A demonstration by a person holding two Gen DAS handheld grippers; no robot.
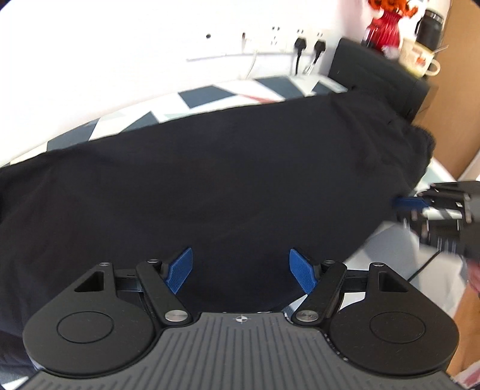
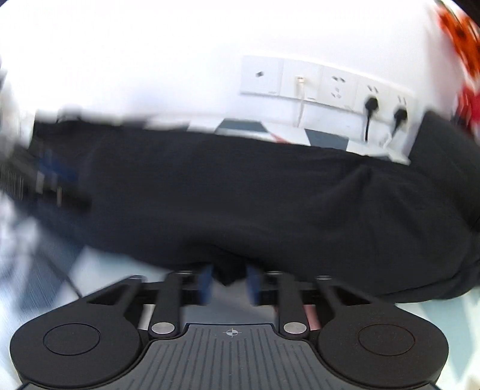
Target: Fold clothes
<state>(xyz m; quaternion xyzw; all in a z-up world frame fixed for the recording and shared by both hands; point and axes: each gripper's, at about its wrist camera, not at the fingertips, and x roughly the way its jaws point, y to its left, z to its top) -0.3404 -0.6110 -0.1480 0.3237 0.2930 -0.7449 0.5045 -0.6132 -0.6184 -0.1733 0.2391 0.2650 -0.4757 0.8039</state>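
Note:
A black garment lies spread over a table with a patterned white, grey and dark blue cover. My left gripper is open just above the garment's near part, its blue pads wide apart and empty. My right gripper is closed on the garment's near edge, a fold of black cloth pinched between its blue pads. The garment fills the right wrist view. The right gripper also shows, blurred, at the right edge of the left wrist view.
A white wall with sockets and two black plugs runs behind the table. A black box at the back right carries a red figure, a cream mug and a dark flask. A cable lies by the table's right side.

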